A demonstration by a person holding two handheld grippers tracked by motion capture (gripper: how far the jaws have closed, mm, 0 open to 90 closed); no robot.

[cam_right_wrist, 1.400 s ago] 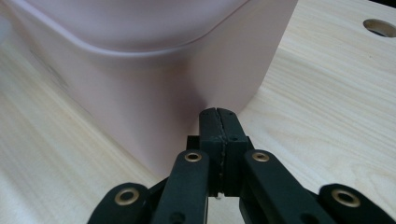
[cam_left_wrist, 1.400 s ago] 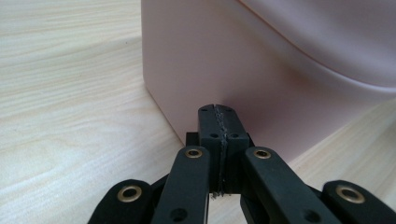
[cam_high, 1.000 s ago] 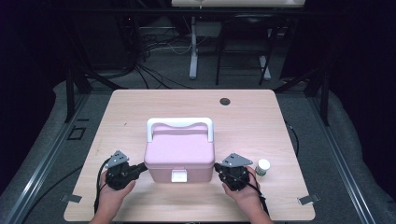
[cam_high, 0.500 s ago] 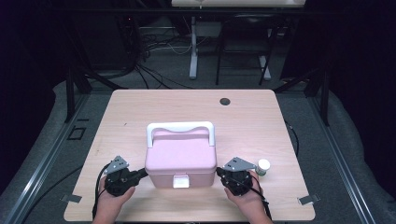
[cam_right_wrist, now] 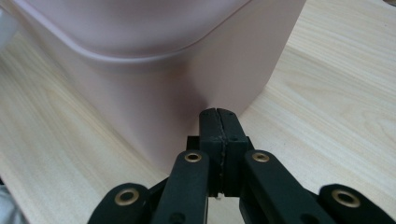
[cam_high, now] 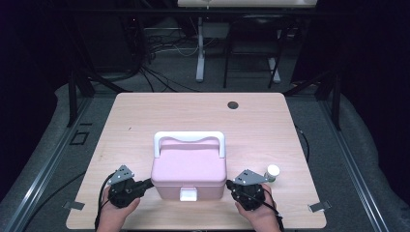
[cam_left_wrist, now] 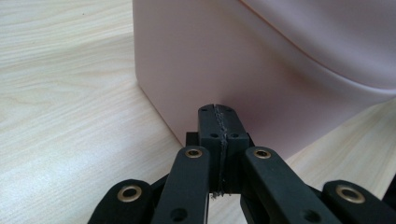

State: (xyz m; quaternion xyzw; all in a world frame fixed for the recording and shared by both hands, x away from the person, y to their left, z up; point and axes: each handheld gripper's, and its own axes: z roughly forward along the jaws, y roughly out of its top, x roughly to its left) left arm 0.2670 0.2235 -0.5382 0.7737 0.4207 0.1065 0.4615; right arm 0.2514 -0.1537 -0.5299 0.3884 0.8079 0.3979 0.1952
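- The pale pink plastic box with a white carry handle (cam_high: pixel 189 166) sits on my light wooden tabletop (cam_high: pixel 193 111), toward its 6 o'clock edge.
- My left claw (cam_high: pixel 149 183) is closed on nothing, its tips at the box's 9 o'clock wall, seemingly touching.
- My right claw (cam_high: pixel 229 184) is likewise closed and empty, at the 3 o'clock wall.
- A small white-capped bottle (cam_high: pixel 271 172) stands just beyond my right hand.
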